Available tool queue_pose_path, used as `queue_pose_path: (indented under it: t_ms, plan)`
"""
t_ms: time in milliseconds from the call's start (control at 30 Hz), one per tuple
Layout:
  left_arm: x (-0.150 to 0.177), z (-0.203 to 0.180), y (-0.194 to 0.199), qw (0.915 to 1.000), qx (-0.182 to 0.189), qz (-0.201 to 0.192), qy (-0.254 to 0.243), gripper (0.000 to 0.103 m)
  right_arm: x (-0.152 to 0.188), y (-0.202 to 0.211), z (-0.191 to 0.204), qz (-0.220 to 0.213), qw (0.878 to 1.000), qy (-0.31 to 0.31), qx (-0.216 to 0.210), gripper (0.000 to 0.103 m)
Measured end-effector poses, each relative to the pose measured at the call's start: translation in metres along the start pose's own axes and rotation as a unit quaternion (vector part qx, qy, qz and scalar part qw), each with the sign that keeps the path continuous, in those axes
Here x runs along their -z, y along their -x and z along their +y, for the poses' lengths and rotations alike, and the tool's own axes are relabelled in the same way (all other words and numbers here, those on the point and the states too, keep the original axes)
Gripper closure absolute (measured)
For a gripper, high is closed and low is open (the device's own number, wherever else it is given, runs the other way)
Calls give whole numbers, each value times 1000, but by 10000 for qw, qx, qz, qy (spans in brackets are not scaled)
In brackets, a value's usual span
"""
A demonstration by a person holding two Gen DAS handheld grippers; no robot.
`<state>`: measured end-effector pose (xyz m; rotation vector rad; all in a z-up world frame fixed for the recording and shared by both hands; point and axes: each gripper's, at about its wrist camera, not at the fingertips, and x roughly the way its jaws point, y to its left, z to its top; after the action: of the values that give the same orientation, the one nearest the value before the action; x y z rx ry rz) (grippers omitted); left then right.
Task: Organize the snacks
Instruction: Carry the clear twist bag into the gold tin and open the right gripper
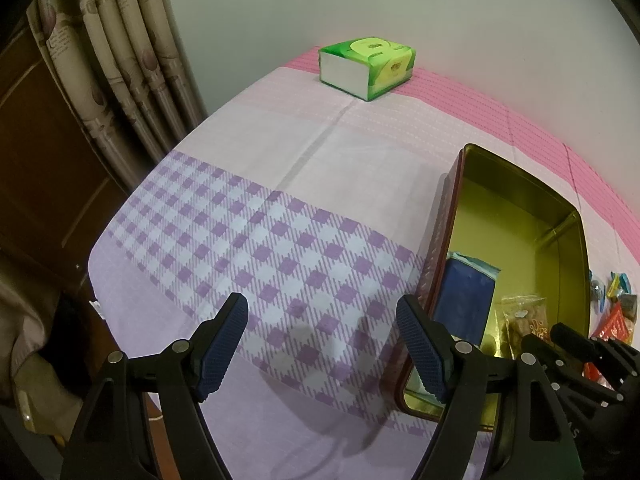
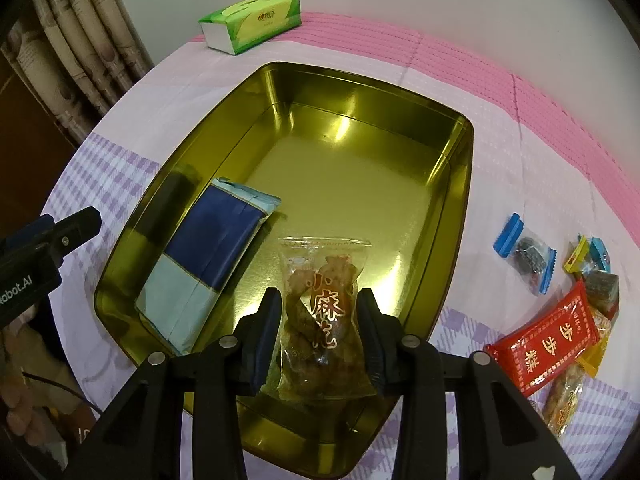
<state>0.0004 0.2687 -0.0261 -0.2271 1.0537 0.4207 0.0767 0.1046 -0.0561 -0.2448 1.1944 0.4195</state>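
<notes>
A gold tin box [image 2: 456, 184] lies open on the checked cloth. Inside it, at the left, rests a blue snack packet [image 2: 212, 252]. My right gripper [image 2: 318, 312] is shut on a clear bag of brown snacks [image 2: 320, 280] and holds it over the tin's near end. In the left wrist view, my left gripper [image 1: 322, 328] stands open over the purple-checked cloth, just left of the tin [image 1: 568, 248], with nothing between its fingers. The blue packet [image 1: 464, 304] and the clear bag [image 1: 524, 316] show there too.
Loose wrapped snacks lie right of the tin: a red packet [image 2: 548, 340], a blue-edged candy [image 2: 528, 256] and several more. A green tissue pack [image 2: 252, 22] sits at the table's far side by the wall. Curtains [image 1: 120, 60] hang at the left.
</notes>
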Motion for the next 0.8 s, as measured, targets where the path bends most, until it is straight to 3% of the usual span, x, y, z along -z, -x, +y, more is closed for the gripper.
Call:
queue_pose_path:
  t_ms: [533, 800]
  plan:
    - [3, -13, 3, 9997, 19, -50, -243, 26, 9, 33, -12, -280, 9993, -53, -232, 66]
    - [4, -17, 4, 9994, -31, -91, -339, 26, 33, 65, -51, -580, 9981, -205, -40, 66]
